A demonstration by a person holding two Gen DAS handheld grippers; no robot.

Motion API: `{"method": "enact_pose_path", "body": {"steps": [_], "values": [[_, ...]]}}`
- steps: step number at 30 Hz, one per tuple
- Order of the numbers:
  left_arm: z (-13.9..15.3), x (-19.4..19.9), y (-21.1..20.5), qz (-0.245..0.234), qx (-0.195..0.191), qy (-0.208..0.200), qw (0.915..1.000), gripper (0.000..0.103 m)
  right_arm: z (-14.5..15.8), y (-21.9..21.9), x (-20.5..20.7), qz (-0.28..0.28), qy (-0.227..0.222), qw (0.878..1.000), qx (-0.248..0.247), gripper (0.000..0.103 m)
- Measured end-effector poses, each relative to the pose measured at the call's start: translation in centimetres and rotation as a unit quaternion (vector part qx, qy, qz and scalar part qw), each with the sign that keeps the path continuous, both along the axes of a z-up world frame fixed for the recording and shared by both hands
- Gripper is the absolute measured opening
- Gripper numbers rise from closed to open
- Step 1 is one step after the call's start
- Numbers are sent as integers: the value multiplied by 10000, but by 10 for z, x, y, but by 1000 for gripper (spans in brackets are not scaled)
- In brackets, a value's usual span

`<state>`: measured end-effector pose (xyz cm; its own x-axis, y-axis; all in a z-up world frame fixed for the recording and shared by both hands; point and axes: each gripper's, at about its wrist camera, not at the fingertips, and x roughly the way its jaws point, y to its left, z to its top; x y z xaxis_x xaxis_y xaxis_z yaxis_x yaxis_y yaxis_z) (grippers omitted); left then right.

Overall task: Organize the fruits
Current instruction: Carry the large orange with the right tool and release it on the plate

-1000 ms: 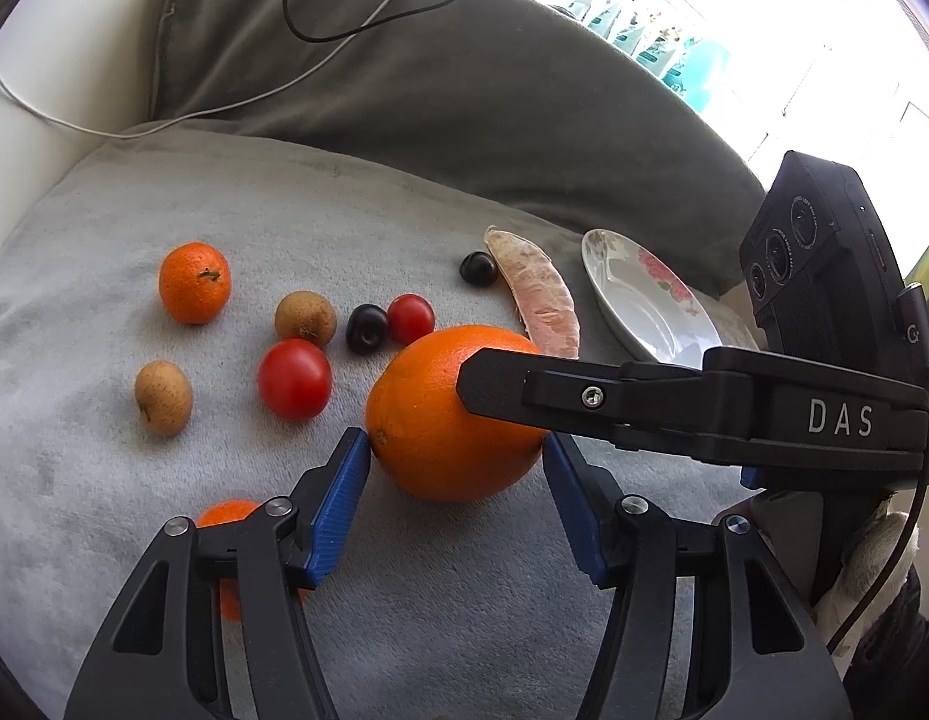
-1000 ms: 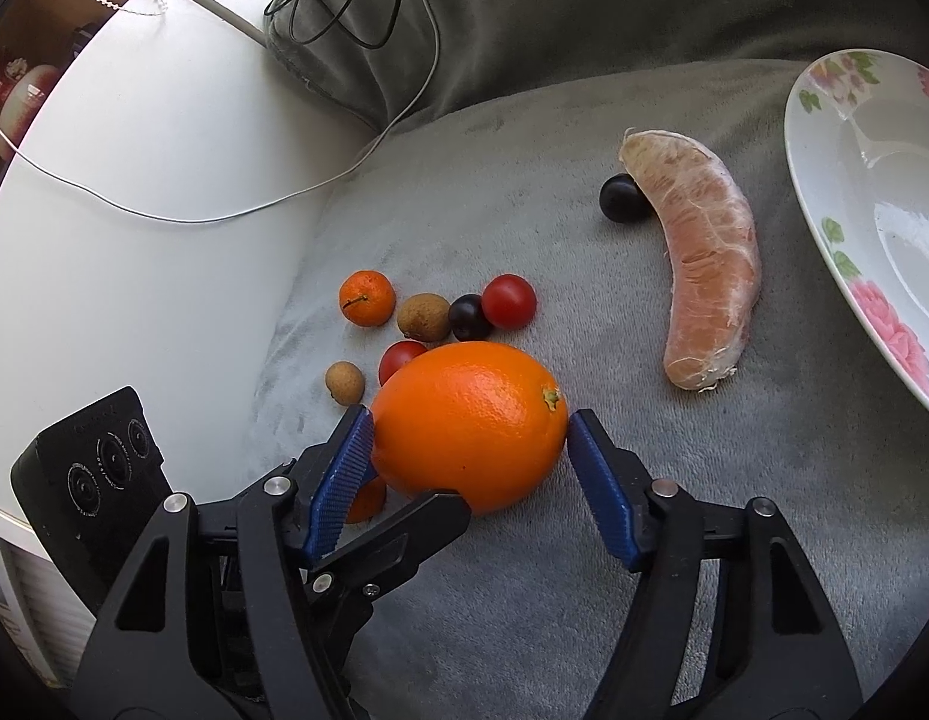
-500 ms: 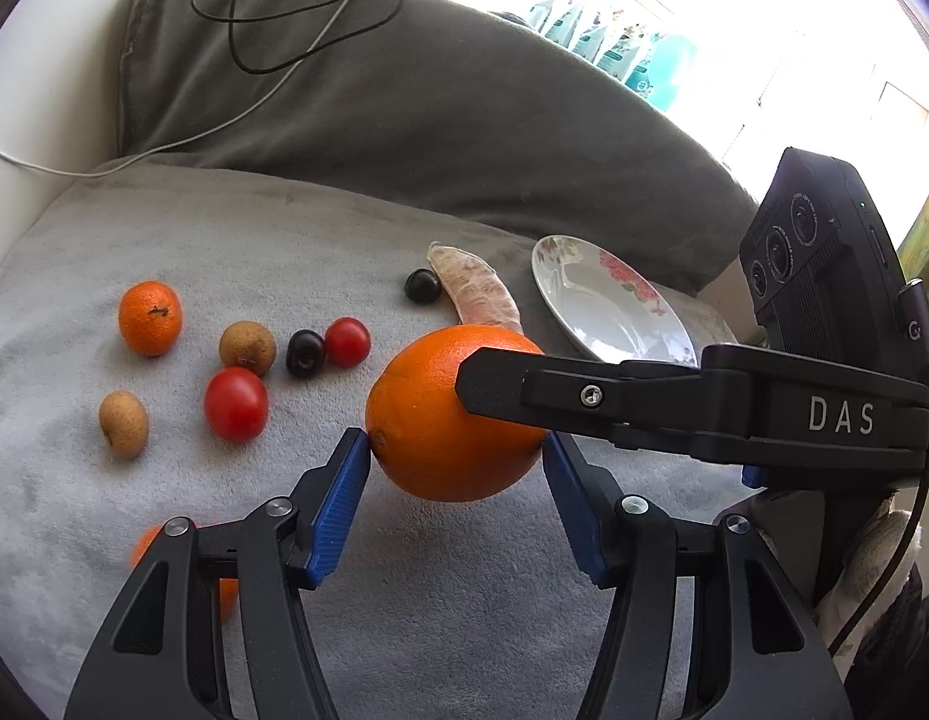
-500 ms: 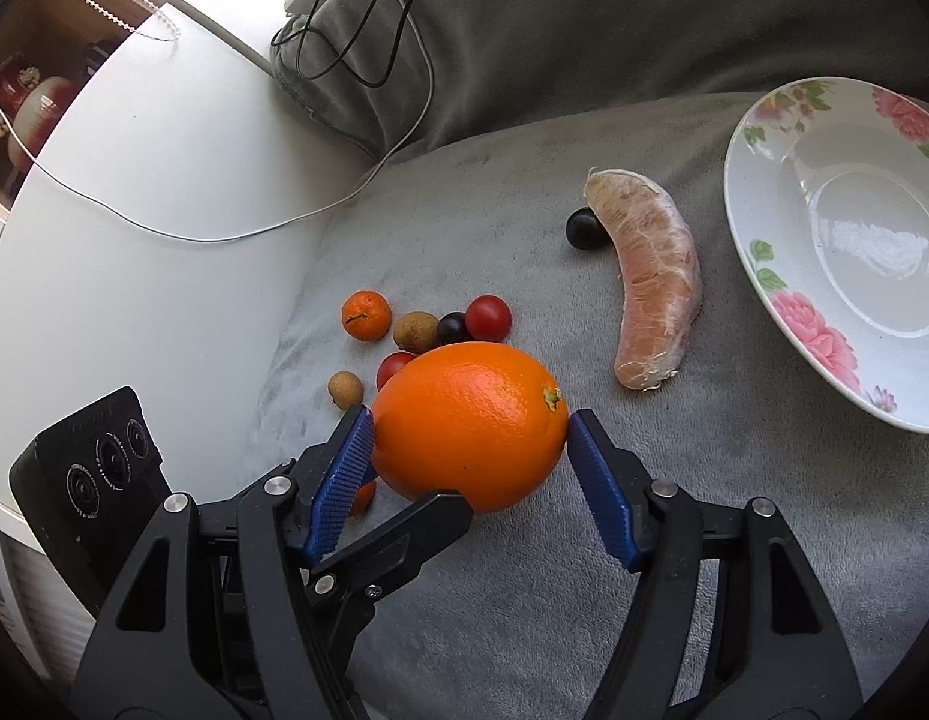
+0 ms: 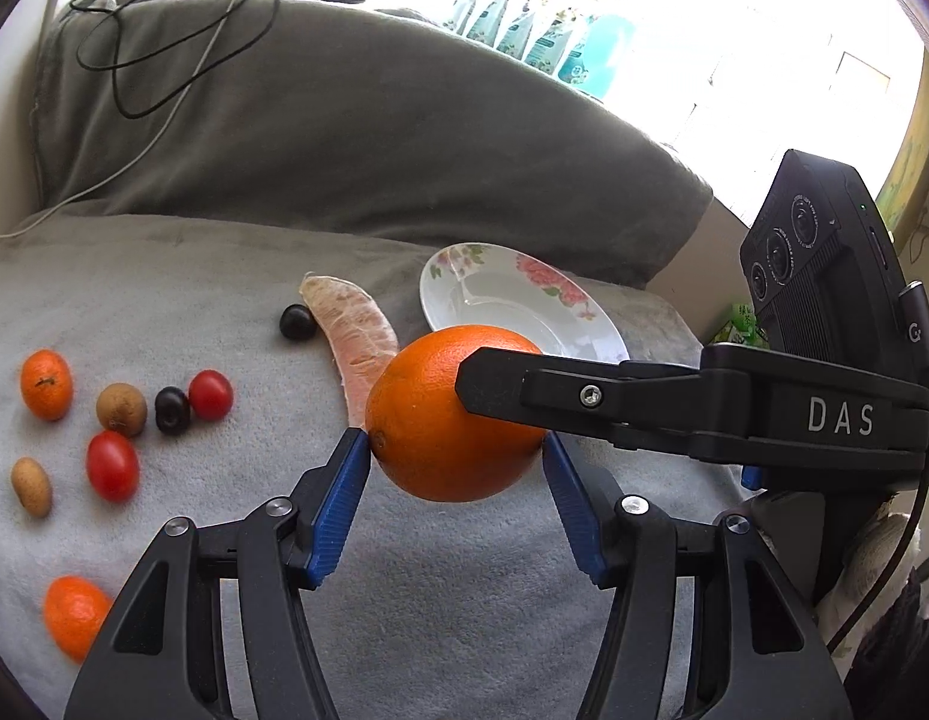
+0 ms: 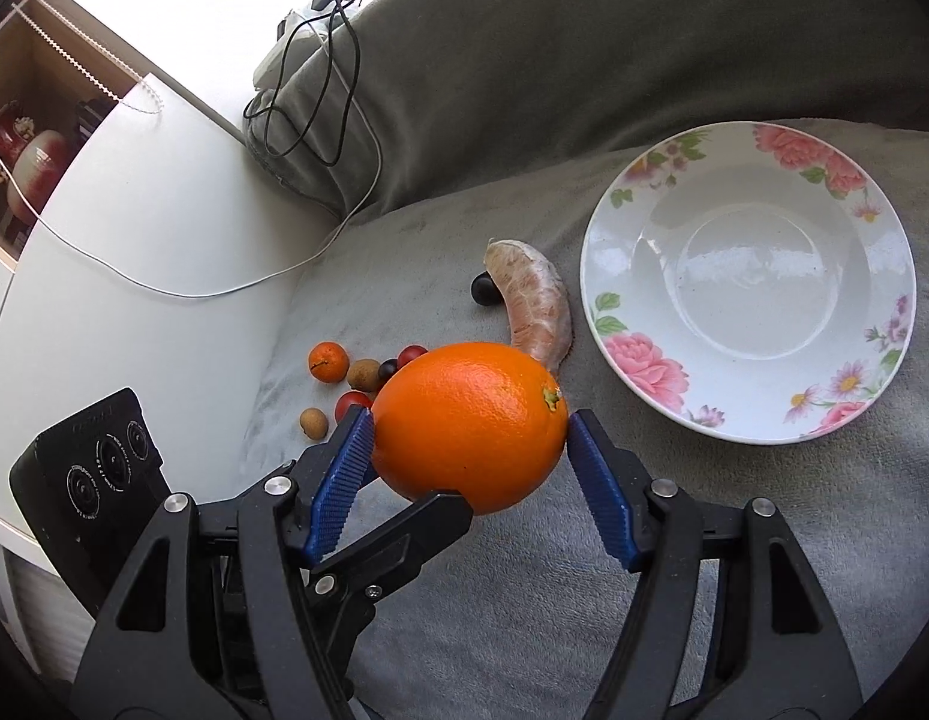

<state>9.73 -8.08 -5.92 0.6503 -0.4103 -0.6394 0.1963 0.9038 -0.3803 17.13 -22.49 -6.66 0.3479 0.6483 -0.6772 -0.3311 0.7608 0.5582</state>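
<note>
At the far left of the grey cushion [image 5: 464, 600], in the left wrist view, the small fruits were seen scattered: a mandarin [image 5: 46, 384], a second mandarin [image 5: 74, 615] nearer, two brown longans [image 5: 122, 409] [image 5: 31, 486], two red cherry tomatoes [image 5: 112, 465] [image 5: 210, 395] and a dark grape [image 5: 173, 410], all lying well apart from the plate. Further right a second dark grape [image 5: 297, 322] was seen touching, or just beside, the left flank of a peeled pomelo segment [image 5: 356, 336], whose long axis ran from far to near. In the middle, the large orange [image 6: 470, 426] was held clear of the cushion, apparently by both tools at once: the left gripper [image 5: 458, 450] was closed about halfway, its blue fingers [image 5: 338, 498] pressed on the left and right sides of the fruit, and the right gripper [image 6: 470, 444] was closed to much the same width across the orange from another angle, its blue fingers [image 6: 341, 474] also in contact. The stem end of the orange was seen pointing right in the right wrist view. To the right and farther off lay the flowered plate [image 6: 638, 360], with nothing in it, its near-left rim just beside the pomelo segment. The plate was judged to lie ahead and to the right of the held orange, nearer the right gripper's side, so a carry forward and rightward over the rim would be called for before release. No fruit had yet been placed in the plate.
</note>
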Motion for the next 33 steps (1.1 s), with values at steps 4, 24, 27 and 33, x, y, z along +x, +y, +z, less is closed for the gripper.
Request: {"method": "enact_pose_path", "body": {"steps": [4,24,27,33], "values": [[3,10,-16,-131,13,-53,9999,59,3,-17,6,-168,-22,9999,32,70],[0,40,-58,-456,54,42,9989,59,-6,-59,34,-606,176,9979,144,70],[-2,44,-62,-469,56,70,9989,59,-7,-63,37,-624,223,9977,155,70],[-3,44,-66,-504,132,72,9986,59,-2,-72,39,-807,82,9965,200,70]]}}
